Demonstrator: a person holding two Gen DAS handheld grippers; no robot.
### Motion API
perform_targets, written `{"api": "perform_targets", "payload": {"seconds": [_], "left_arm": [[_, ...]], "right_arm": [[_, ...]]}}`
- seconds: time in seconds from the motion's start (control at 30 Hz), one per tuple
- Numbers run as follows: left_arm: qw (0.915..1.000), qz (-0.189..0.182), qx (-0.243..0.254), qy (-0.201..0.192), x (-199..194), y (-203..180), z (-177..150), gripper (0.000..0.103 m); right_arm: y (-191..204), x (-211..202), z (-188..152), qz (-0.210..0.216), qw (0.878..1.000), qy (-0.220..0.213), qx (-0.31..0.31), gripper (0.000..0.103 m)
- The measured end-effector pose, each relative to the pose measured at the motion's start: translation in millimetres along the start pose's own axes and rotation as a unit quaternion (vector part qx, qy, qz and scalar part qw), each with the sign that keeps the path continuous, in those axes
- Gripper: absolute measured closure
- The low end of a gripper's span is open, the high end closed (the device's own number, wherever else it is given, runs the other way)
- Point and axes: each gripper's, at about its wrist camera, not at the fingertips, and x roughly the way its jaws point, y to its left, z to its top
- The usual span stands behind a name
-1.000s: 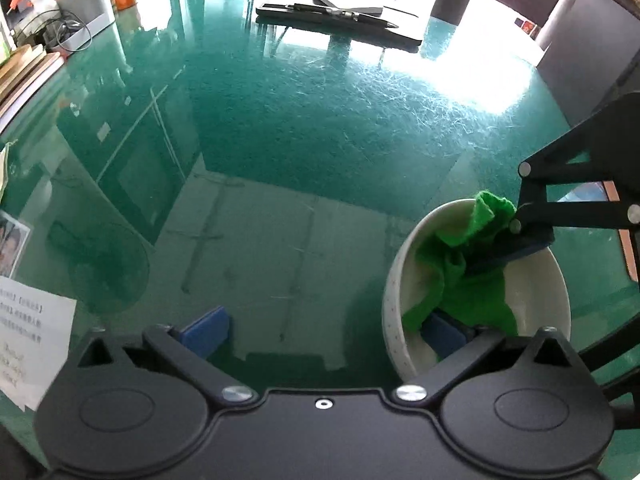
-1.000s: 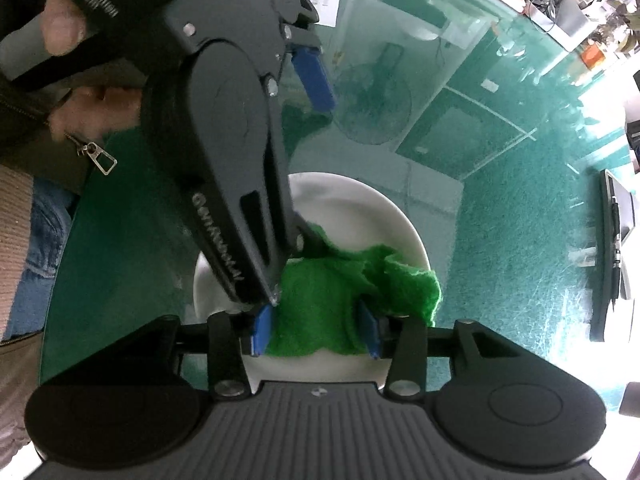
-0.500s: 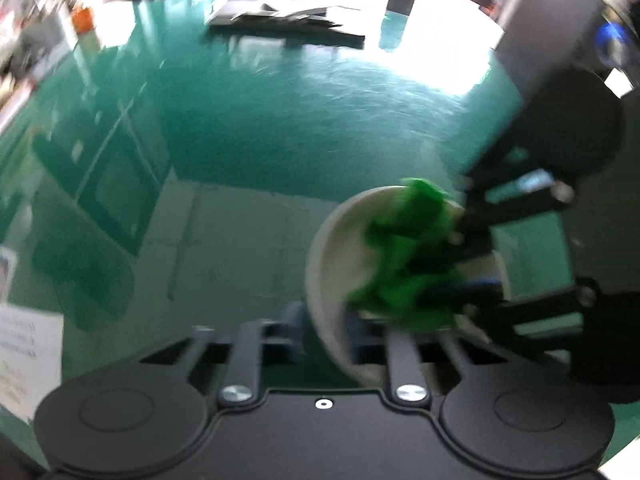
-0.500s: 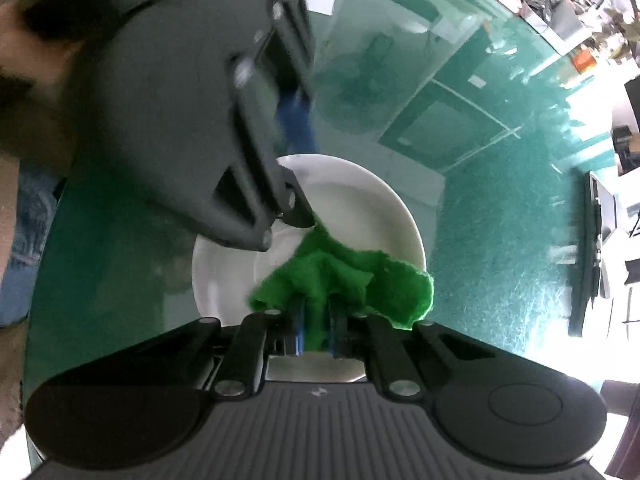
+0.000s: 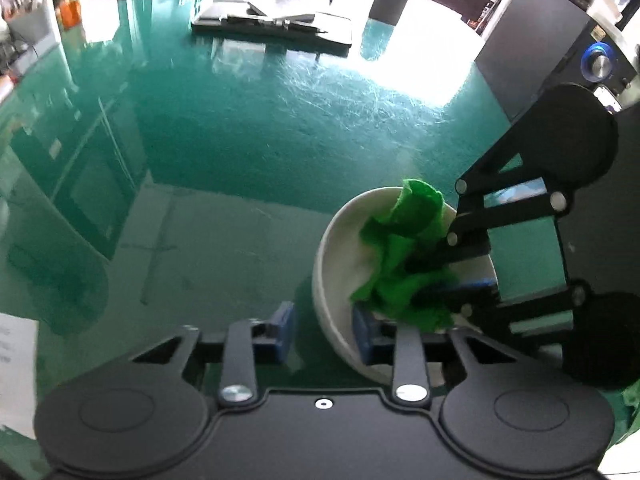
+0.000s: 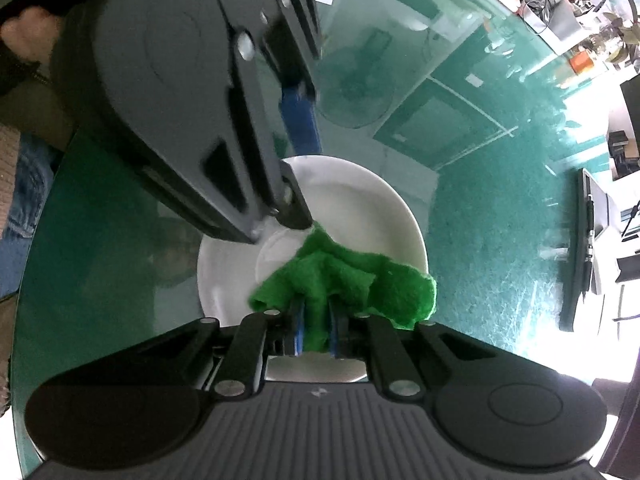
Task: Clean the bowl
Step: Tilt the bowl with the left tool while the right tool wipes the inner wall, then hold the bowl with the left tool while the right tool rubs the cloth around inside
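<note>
Straddling the near rim of the white bowl (image 5: 340, 256) on the green glass table (image 5: 240, 152), the left gripper (image 5: 322, 334) had one pad outside, one inside, seemingly not quite pinching the wall. The right gripper (image 6: 316, 330) reached in from the opposite side, fingers clamped on a green cloth (image 6: 344, 280) lying against the bowl's inner wall.

Tabletop (image 5: 248, 128) is super glossy green glass, fine scratches showing in the glare upper right. Bowl (image 6: 360, 208) looks like smooth glazed white ceramic. Green cloth (image 6: 348, 276) is fuzzy, felt-like. Both grippers are matt black plastic with shiny metal screws.
</note>
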Motion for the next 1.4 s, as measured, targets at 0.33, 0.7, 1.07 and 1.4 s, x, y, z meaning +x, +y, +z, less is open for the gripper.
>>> {"api": "perform_targets", "payload": {"seconds": [0.33,0.7,1.07,1.4], "left_arm": [[0.9952,0.076,-0.014,0.060,10.7,-28.4,19.3,0.058],[0.9970,0.059,-0.012,0.049,7.6,-63.5,13.5,0.082],[0.9973,0.053,-0.007,0.050,-27.7,-48.6,-5.4,0.082],[0.9974,0.055,0.000,0.048,-19.8,-40.3,-4.9,0.082]], "right_arm": [[-4.8,-1.7,1.5,0.047,0.998,-0.009,0.036,0.091],[2.1,-2.3,4.6,0.002,1.000,0.003,-0.012,0.091],[-0.2,-3.9,1.5,0.027,1.000,-0.015,-0.004,0.092],[-6.5,-16.0,-3.2,0.091,0.994,-0.025,0.055,0.090]]}}
